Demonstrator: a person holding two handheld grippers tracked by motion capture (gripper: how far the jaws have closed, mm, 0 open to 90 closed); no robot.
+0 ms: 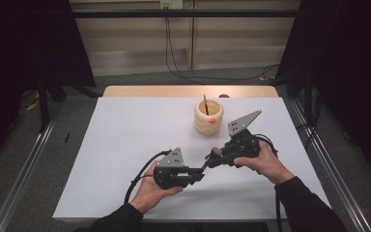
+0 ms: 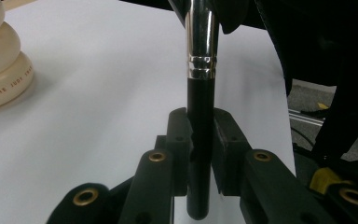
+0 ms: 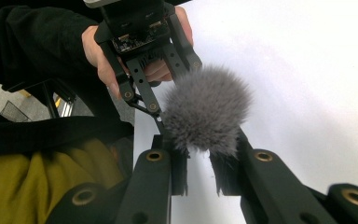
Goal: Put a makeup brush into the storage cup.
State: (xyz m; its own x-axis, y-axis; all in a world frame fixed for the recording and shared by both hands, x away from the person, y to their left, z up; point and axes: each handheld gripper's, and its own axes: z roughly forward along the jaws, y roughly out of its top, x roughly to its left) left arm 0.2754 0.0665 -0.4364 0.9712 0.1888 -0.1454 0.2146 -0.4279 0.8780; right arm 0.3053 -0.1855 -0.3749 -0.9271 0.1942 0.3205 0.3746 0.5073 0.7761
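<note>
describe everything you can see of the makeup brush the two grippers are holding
The makeup brush has a glossy black handle, a shiny silver metal ferrule with ridged bands, and a fluffy grey bristle head. It is held off the white table, spanning between both grippers. The left gripper is shut on the black handle near its end, while the right gripper is shut at the base of the bristles.
</note>
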